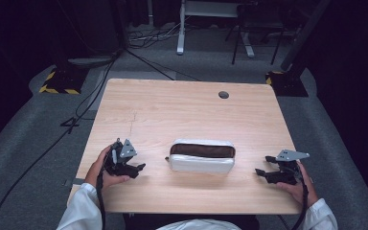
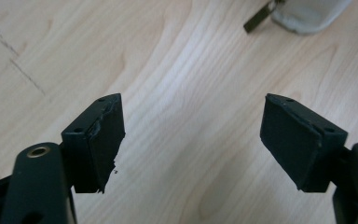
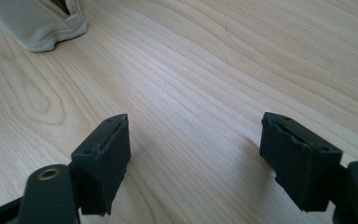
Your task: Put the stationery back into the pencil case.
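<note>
Dark studio floor, cables and stand legs ringed the pale wooden surface (image 1: 172, 103) where a person sat with a hand-held gripper in each hand. Midway between the two lay a pouch (image 1: 201, 156), white-sided with a brown strip along its top, flat on the surface and touched by neither tool.

To the pouch's left, the left hand-held gripper (image 1: 138, 167) rested near the surface's front edge, pointing toward the pouch; in the left gripper view its jaws stood wide apart with nothing but bare wood between them, and the pouch's end (image 2: 307, 14) with its zip pull (image 2: 258, 17) sat ahead and off to the right of the jaws.

The right hand-held gripper (image 1: 263, 165) lay well to the pouch's right, also aimed inward. Its jaws were spread just as wide and held nothing; in the right gripper view a corner of the pouch (image 3: 37, 25) showed ahead and to the left of the jaws.

Judged from this layout, the work on the pouch had not begun: both tools were parked apart from it, and no grasp had been made. Whether the zip was shut along its whole length could not be told. Everything appeared still to be done: closing in from both sides, steadying the pouch with one tool and taking the pull with the other.
</note>
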